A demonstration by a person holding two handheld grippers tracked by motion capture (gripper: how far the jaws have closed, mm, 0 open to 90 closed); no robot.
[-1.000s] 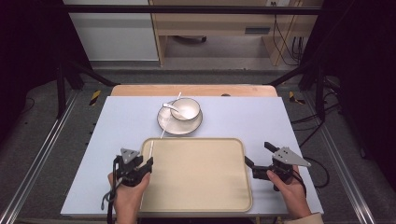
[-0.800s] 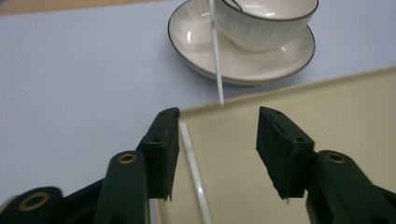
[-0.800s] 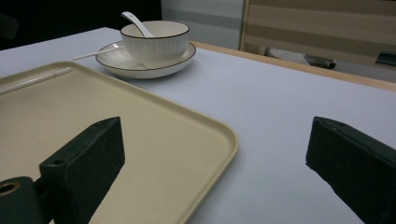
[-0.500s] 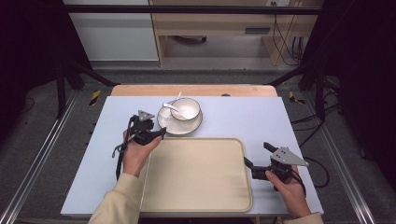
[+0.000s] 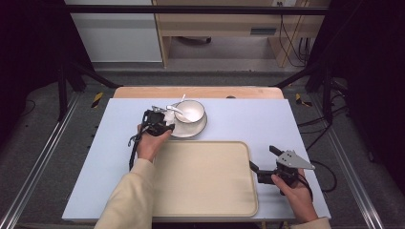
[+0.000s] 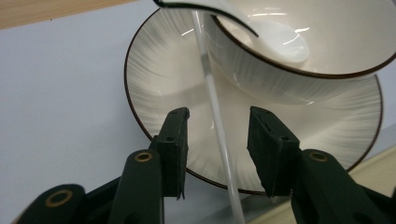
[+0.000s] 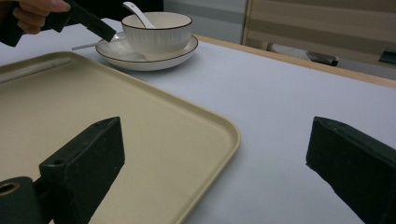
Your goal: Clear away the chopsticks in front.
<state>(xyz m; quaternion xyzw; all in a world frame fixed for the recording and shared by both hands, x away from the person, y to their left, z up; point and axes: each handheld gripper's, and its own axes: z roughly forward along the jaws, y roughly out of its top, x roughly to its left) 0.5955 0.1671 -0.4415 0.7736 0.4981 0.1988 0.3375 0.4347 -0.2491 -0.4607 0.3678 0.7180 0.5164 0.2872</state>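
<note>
A white bowl (image 5: pixel 191 110) with a white spoon (image 5: pixel 174 109) in it stands on a dark-rimmed saucer (image 5: pixel 188 128) at the far middle of the table. A thin white rod (image 6: pixel 217 121) lies across the saucer (image 6: pixel 159 84) beside the bowl (image 6: pixel 336 56). My left gripper (image 5: pixel 160 119) sits at the saucer's left edge. Its jaws have just been closing and stand on either side of the rod with a gap on each side, so my left gripper (image 6: pixel 219 116) is open. My right gripper (image 5: pixel 261 157) rests by the tray's right edge, and my right gripper (image 7: pixel 215 154) is wide open on nothing.
A large beige tray (image 5: pixel 205 210) lies at the near middle of the pale blue tabletop (image 5: pixel 267 119), its rim (image 7: pixel 224 135) just left of my right gripper. A wooden strip (image 5: pixel 143 91) runs along the table's far edge.
My left hand has moved from the tray's left edge away from the person, up to the saucer's left side. The right gripper has stayed put.
</note>
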